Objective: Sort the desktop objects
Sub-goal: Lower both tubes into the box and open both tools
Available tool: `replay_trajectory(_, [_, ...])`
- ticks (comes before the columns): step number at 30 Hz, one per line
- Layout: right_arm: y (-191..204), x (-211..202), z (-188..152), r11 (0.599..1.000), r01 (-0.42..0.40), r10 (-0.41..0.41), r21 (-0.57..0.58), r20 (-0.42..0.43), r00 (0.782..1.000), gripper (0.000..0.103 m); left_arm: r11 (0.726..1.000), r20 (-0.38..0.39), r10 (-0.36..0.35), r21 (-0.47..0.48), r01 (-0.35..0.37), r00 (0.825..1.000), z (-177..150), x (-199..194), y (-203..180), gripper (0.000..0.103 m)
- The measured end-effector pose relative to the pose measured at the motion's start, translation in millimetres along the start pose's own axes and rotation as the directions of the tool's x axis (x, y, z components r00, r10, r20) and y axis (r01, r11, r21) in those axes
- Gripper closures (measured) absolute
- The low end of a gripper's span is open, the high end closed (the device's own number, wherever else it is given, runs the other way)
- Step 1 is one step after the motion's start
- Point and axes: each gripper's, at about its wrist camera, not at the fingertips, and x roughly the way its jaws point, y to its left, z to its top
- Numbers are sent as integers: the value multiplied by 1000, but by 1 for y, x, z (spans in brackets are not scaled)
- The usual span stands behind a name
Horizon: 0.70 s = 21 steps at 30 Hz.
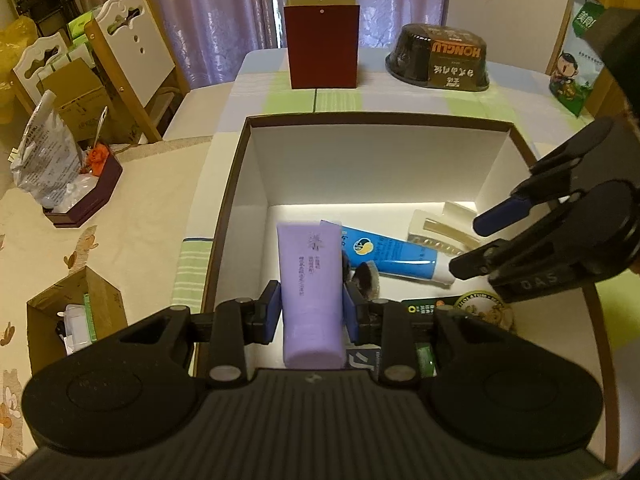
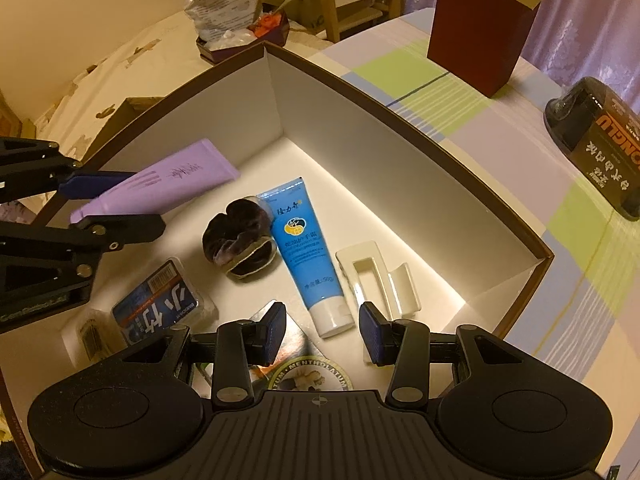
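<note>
Purple and soft-walled, the tube (image 1: 310,292) sits clamped between the blue pads (image 1: 272,312) of the left gripper (image 1: 310,314), gripped near its cap end, its long axis running straight out along the fingers toward the far wall of the white box (image 1: 376,160). Seen from the right wrist, that tube (image 2: 168,184) is raised at a slant above the box floor, near the box's left wall, with its flat crimped end pointing toward the far corner. The right gripper (image 2: 322,334) hangs with its jaws apart and nothing between them, over the near part of the box. Just ahead of it lies the blue tube (image 2: 306,256), white cap nearest the fingers and long axis leading away and a little left, so the right gripper looks the closer one for it. A dark scrunchie (image 2: 240,240) touches the blue tube's left side, and a cream hair clip (image 2: 376,276) lies just beside it on the right. A judgement only: the purple tube looks ready to be lowered or let go inside the box, left of the scrunchie.
</note>
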Motion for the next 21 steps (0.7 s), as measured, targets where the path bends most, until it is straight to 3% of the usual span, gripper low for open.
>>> replay_trajectory(4, [1,0,-1,1000,-1,1,-19,-2,1000,59,999,13,41,22,-41,999,1,0,-2,75])
replay_trajectory(21, [10,-3,-6,998,-28,28,-53,-8,1000,58,999,-7,37,15,-37,999,-4,-15,0,71])
